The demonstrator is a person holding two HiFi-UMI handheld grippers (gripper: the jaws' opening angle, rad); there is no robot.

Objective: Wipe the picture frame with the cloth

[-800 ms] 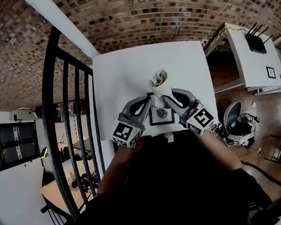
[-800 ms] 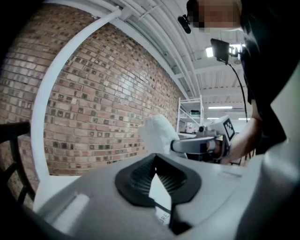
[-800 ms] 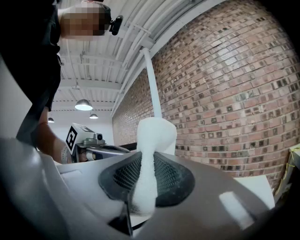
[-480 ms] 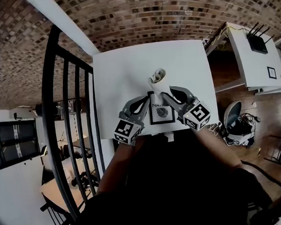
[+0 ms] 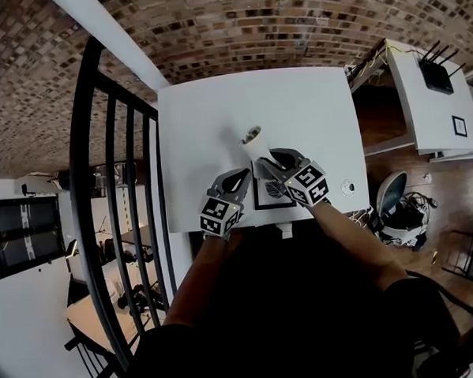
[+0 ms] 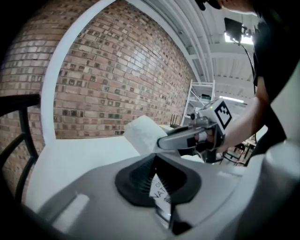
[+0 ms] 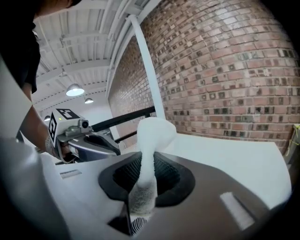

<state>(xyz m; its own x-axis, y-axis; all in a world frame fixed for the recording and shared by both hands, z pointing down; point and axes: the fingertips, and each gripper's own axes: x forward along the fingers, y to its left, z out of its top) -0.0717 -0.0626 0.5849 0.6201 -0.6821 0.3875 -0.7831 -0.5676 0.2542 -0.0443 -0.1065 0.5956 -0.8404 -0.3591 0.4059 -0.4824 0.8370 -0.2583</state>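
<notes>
A black picture frame [image 5: 262, 203] with a white mat and a leaf print lies near the front edge of the white table [image 5: 209, 114]. My left gripper [image 5: 249, 176] is shut on the frame's left edge; the printed sheet [image 6: 161, 192] shows between its jaws [image 6: 161, 187]. My right gripper [image 5: 268, 157] is shut on a rolled white cloth [image 5: 255, 142] just above the frame's far edge. In the right gripper view the cloth [image 7: 151, 136] stands up from the jaws [image 7: 143, 187], and the leaf print [image 7: 135, 226] shows below them. The cloth's far end [image 6: 142, 133] pokes past the right gripper [image 6: 197, 133].
A black metal railing [image 5: 110, 191] runs along the table's left side, with a drop beyond it. A brick wall [image 5: 236, 26] stands behind the table. A small round object [image 5: 347, 188] lies at the table's front right. To the right are a white desk [image 5: 421, 95] and a chair [image 5: 395, 200].
The right gripper has swung left and farther over the frame with the cloth. The left gripper has shifted slightly forward, still on the frame's edge.
</notes>
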